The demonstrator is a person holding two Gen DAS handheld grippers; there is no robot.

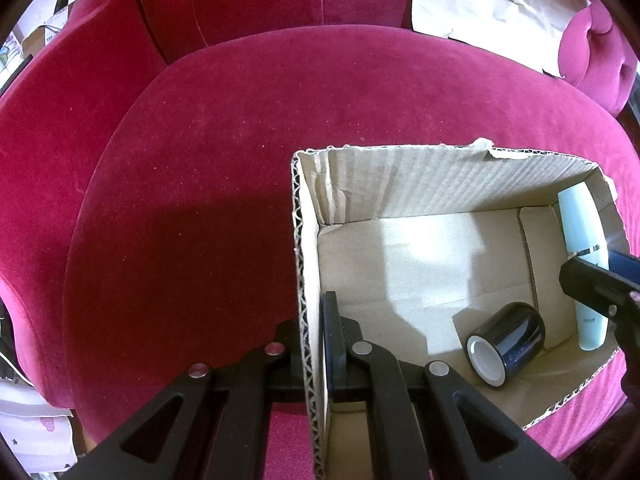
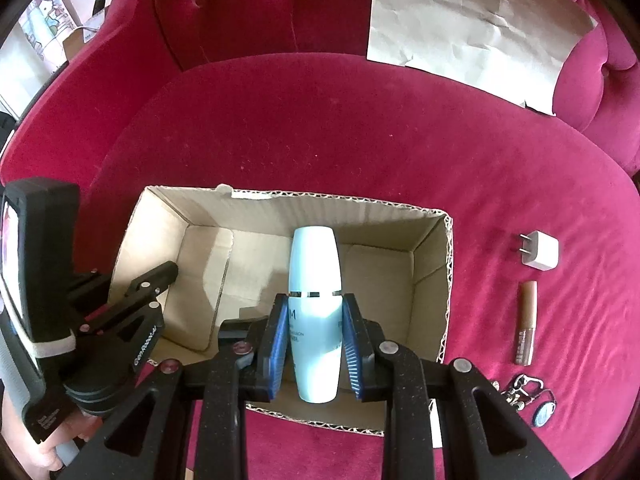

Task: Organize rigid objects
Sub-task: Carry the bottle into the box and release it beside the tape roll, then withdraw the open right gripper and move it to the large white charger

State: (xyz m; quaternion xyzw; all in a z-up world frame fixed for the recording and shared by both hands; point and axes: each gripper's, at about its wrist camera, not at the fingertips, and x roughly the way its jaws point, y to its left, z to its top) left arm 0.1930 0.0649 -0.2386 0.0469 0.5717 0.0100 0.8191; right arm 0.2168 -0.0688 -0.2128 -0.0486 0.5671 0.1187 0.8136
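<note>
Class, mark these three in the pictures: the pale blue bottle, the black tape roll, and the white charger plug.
pale blue bottle point(image 2: 315, 264): right wrist view, on its upper body above the silver band.
black tape roll point(image 1: 516, 332): left wrist view, on its glossy outer side.
white charger plug point(image 2: 542, 250): right wrist view, on its white block.

A magenta velvet sofa seat point(image 2: 340, 128) carries everything. An open cardboard box point(image 2: 448, 280) sits on it directly under the right claw point(image 2: 315, 344). To the right of that claw lie a white charger plug point(image 2: 540, 255), a brown tube point(image 2: 527, 322) and a keyring point(image 2: 532, 398). Ahead, crumpled paper point(image 2: 472, 28) leans against the backrest.
</note>
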